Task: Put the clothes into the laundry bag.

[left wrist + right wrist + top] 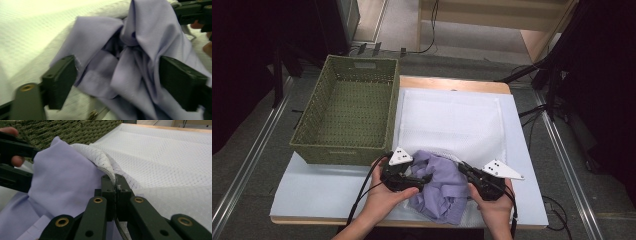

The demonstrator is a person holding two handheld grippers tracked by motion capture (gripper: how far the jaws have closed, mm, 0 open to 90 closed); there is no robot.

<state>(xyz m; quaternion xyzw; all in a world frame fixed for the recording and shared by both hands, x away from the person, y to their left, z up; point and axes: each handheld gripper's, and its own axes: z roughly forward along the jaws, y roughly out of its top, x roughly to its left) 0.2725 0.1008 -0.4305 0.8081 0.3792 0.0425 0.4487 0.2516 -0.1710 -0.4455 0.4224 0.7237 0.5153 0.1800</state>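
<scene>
A crumpled lilac garment lies at the near edge of the table, partly tucked under the mouth of a white mesh laundry bag. My left gripper is at the garment's left side, open. In the left gripper view its jaws stand wide apart with folds of the garment between them, not pinched. My right gripper is at the garment's right side. In the right gripper view it is shut on the bag's thick rim, lifting it over the garment.
A green woven basket stands at the left rear, touching the bag's left edge. A white sheet covers the wooden tabletop. Dark stands and cables line the floor on both sides.
</scene>
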